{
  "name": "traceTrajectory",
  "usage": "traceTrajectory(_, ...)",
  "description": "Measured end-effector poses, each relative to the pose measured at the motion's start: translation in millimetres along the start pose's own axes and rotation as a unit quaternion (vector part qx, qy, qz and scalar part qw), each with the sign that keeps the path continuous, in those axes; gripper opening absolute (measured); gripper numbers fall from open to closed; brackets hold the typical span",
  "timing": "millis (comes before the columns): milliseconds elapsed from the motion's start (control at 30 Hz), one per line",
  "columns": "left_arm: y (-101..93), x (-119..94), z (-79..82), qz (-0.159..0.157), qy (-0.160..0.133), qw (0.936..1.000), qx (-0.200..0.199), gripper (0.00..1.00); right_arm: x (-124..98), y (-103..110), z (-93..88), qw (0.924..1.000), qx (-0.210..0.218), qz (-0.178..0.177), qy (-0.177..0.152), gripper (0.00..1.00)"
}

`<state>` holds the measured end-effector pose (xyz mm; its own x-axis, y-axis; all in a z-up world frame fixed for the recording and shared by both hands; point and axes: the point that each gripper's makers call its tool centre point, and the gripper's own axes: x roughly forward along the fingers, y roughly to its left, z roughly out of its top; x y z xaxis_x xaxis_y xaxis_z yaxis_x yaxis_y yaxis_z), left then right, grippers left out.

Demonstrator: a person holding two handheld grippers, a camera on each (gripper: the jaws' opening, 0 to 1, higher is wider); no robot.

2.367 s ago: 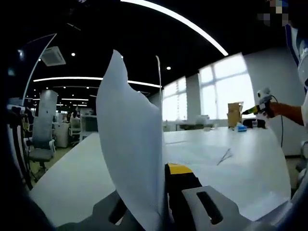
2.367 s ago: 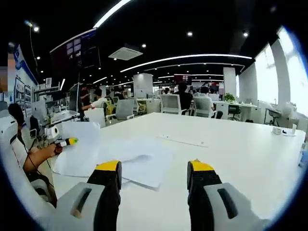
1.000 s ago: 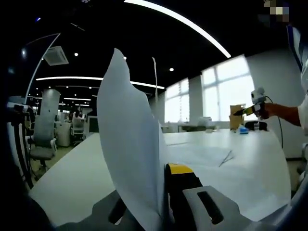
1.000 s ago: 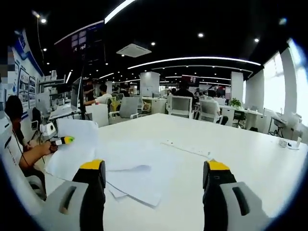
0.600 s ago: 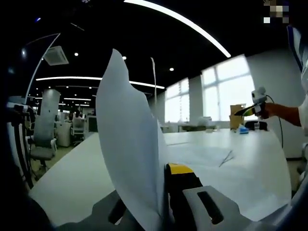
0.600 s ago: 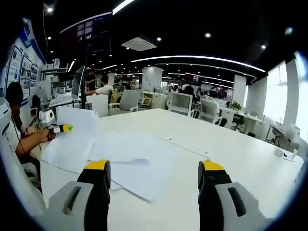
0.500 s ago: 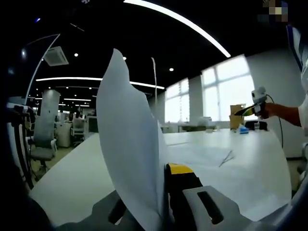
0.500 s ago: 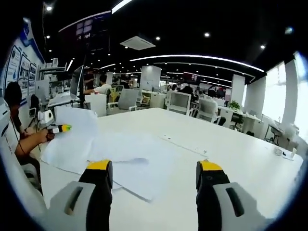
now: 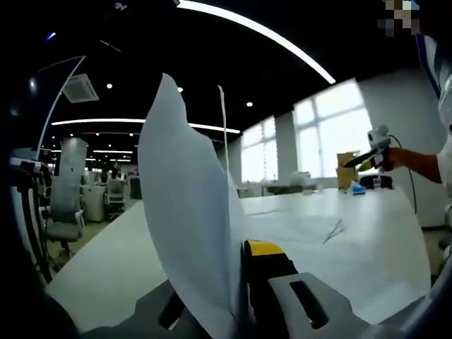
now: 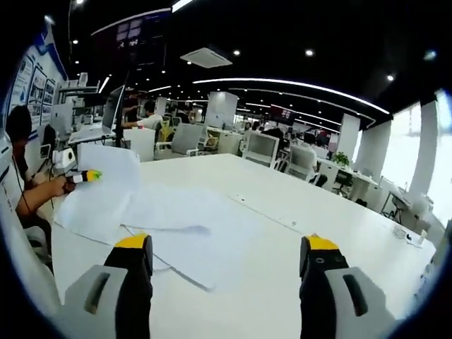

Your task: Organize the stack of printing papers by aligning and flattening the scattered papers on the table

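Note:
My left gripper [image 9: 236,258] is shut on a white sheet of paper [image 9: 187,212] that stands upright and curls between its jaws; one yellow-tipped finger [image 9: 261,248] shows beside it. More white sheets [image 9: 311,236] lie loosely spread on the white table [image 9: 106,261]. In the right gripper view the scattered sheets [image 10: 176,219] overlap ahead and to the left of my right gripper [image 10: 227,247], which is open above the table with nothing between its jaws. The left gripper [image 10: 83,176] appears there at far left, holding the raised sheet [image 10: 106,166]. The right gripper [image 9: 371,148] appears in a hand at the left gripper view's right.
A cardboard box [image 9: 345,166] and a small blue item [image 9: 354,188] sit at one far end of the table. Office chairs [image 10: 265,152], desks and seated people stand beyond the far edge. A person's arm [image 10: 35,194] reaches in from the left.
The left gripper keeps the sheet upright, barely shifted. The right gripper view has lifted and swung slightly, so the scattered sheets sit further left; its jaws stand a little wider.

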<state>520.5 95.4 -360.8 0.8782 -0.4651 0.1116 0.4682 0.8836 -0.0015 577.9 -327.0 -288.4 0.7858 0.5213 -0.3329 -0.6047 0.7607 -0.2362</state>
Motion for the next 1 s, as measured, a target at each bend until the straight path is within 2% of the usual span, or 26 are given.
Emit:
traceTrajectory(333, 1.7, 0, 0.0, 0.001, -0.001, 1.0, -0.006, 0.08, 13, -2, -4.3, 0.9987, 0.048, 0.013, 0.006, 0.77)
traceTrajectory(533, 3.2, 0, 0.1, 0.002, -0.002, 0.9999, -0.013, 0.08, 20, -2, -5.2, 0.9984, 0.053, 0.016, 0.008, 0.81)
traceTrajectory(633, 3.6, 0, 0.0, 0.003, -0.003, 0.9999, -0.013, 0.08, 24, -1, -7.3, 0.9984, 0.052, 0.019, 0.014, 0.86)
traceTrajectory(1000, 3.3, -1, 0.2, 0.003, -0.003, 0.9999, -0.011, 0.08, 31, 2, -10.2, 0.997, 0.069, 0.027, 0.021, 0.9)
